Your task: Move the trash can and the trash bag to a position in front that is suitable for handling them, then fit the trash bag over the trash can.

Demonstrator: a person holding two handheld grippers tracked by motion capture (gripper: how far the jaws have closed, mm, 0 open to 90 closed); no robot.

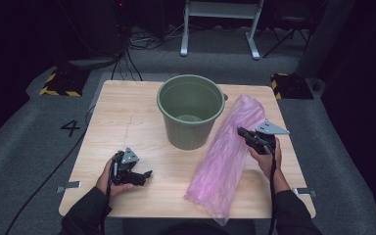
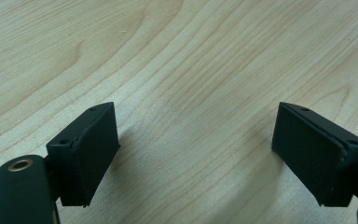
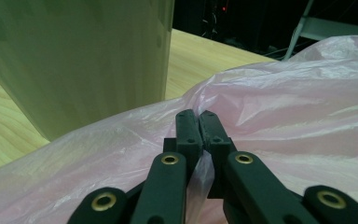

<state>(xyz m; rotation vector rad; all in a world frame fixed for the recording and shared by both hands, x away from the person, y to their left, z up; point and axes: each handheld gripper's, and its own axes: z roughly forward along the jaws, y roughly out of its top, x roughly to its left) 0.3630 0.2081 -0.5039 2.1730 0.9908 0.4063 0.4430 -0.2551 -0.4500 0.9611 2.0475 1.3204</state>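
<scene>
A long pink plastic bag [image 1: 227, 149] lies slantwise on the right half of the wooden table [image 1: 127, 112], reaching past the front edge. My right gripper [image 1: 243, 131] is shut on a fold of that pink bag [image 3: 279, 107] near its upper part, film pinched between the pads [image 3: 198, 122]. A green ribbed bucket [image 1: 190, 110] stands upright at the table's middle back; its wall [image 3: 74, 56] rises just left of the right gripper. My left gripper [image 1: 144, 175] rests low over the front left of the table, jaws wide open over bare wood [image 2: 191, 70] with nothing between them.
The table's front edge runs close to both hands. Cables [image 1: 127, 63] and a yellow-black striped floor block [image 1: 61, 83] lie on the grey carpet behind the table's left corner, another block [image 1: 291, 85] at the right. A white frame [image 1: 220, 24] stands farther back.
</scene>
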